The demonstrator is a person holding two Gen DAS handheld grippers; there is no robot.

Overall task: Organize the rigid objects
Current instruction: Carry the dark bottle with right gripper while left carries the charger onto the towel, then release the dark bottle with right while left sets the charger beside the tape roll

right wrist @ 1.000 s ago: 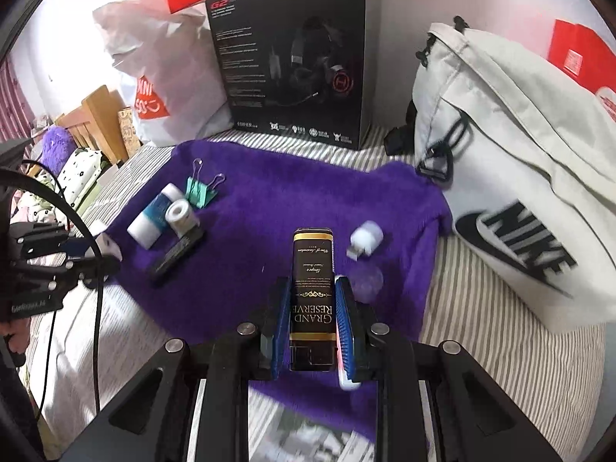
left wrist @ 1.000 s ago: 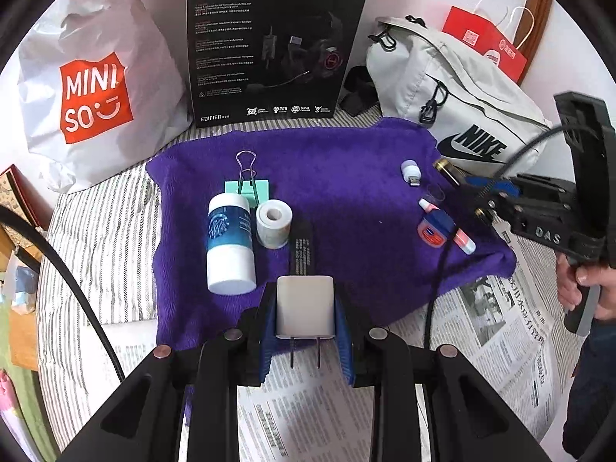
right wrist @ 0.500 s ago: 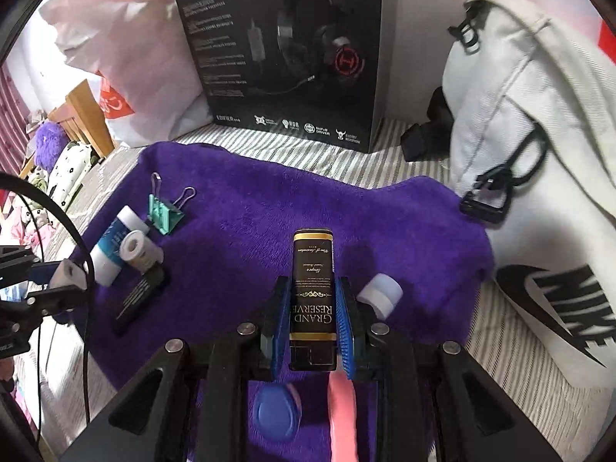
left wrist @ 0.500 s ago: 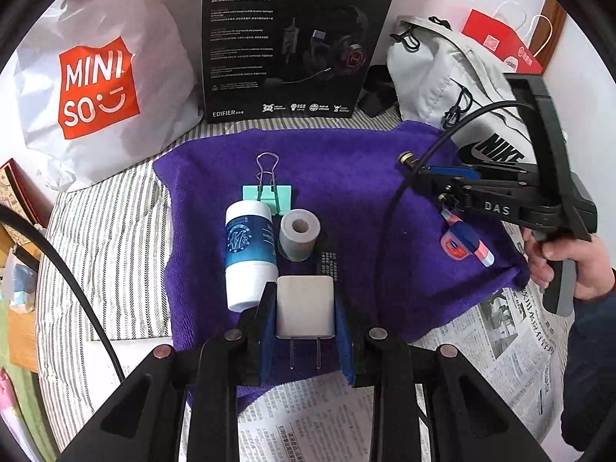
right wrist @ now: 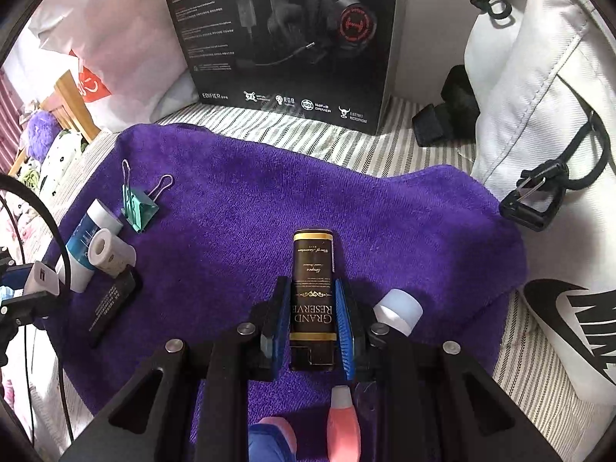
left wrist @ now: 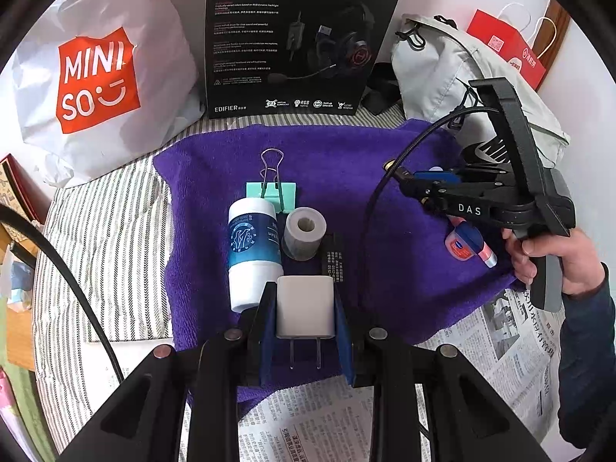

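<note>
My left gripper is shut on a white plug adapter, held over the near edge of the purple towel. Just ahead lie a white-and-blue bottle, a tape roll, a black bar and a green binder clip. My right gripper is shut on a black-and-gold "Grand Reserve" box, above the towel. A white cap lies right of it; a pink tube and a blue-lidded jar lie under it.
A black headset box, a Miniso bag and a white Nike bag stand behind the towel. Newspaper covers the near right. The striped sheet lies to the left. The right gripper with its cable hangs over the towel's right side.
Both grippers have moved forward over the towel. The right gripper has gone past the pink tube and jar and come near the white cap. Both still hold their objects.
</note>
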